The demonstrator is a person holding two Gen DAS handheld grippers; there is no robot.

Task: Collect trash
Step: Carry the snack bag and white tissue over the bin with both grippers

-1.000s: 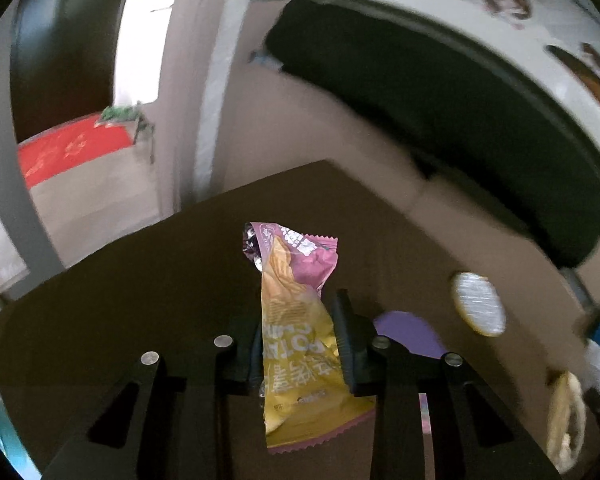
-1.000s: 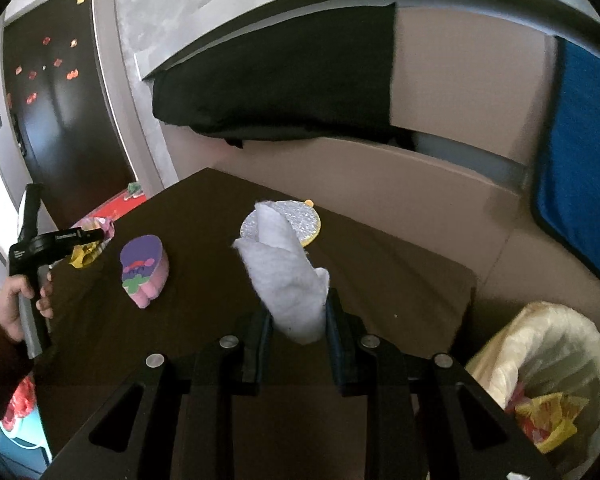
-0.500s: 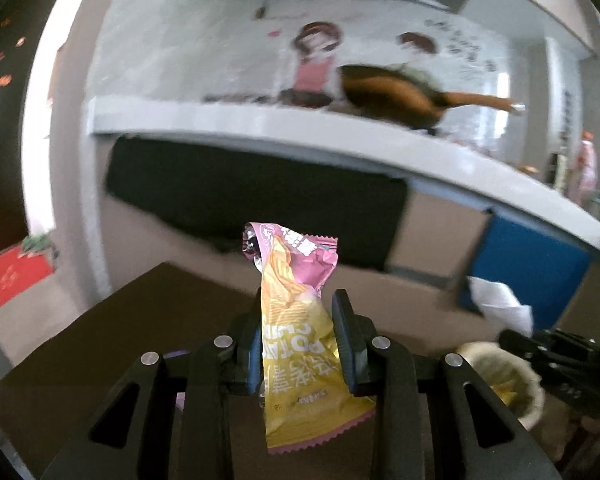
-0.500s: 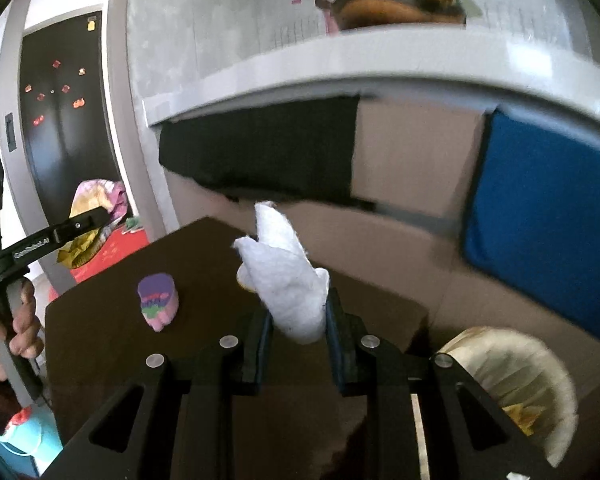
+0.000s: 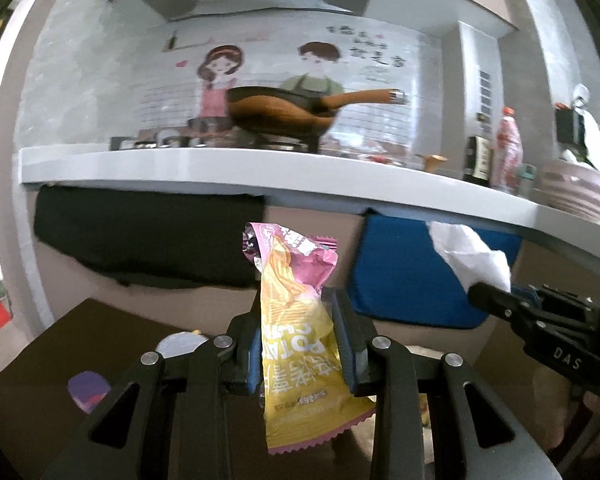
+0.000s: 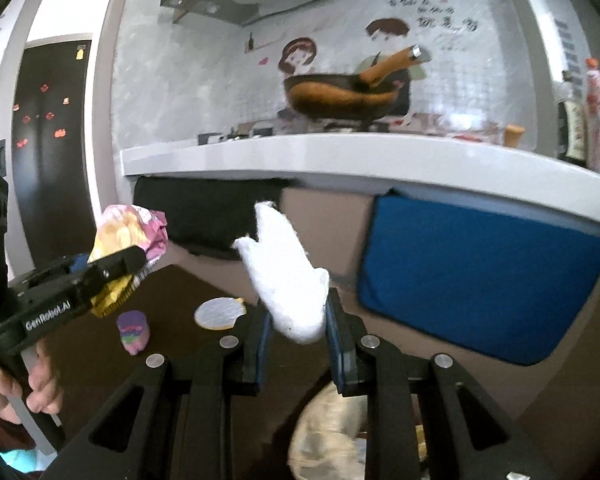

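Both grippers have swung up and away from the dark table [image 6: 172,364] since a second ago, and the kitchen counter [image 5: 260,168] with the pan now fills the view where the tabletop used to be.

So the step in hand looks like the carry: two bits of trash picked up, on their way to the bin. The left gripper [image 5: 298,344] is clamped partway shut on a yellow and pink chip bag [image 5: 296,332], which sticks up past the fingertips and hangs down below them too. The right gripper [image 6: 296,332] is likewise pinched on a crumpled white tissue [image 6: 288,280], most of it standing up above the jaws. From the right wrist you can see the left gripper off to its left, about level, with a hand [image 6: 16,388] on its handle.

The bin with the pale liner [image 6: 328,432] sits just below and under the right gripper's fingers, blurry, only partly in view. Left wrist barely shows it, hidden behind the bag.

Next move, I'd say: tip the right gripper down over the bin's mouth and let the tissue go, then bring the left one across to the right and do the same. Tissue is light, might cling to a pad.

Still on the table, below and left of the grippers: a purple eraser-looking thing [image 6: 133,331] and a round silvery lid [image 6: 220,313].
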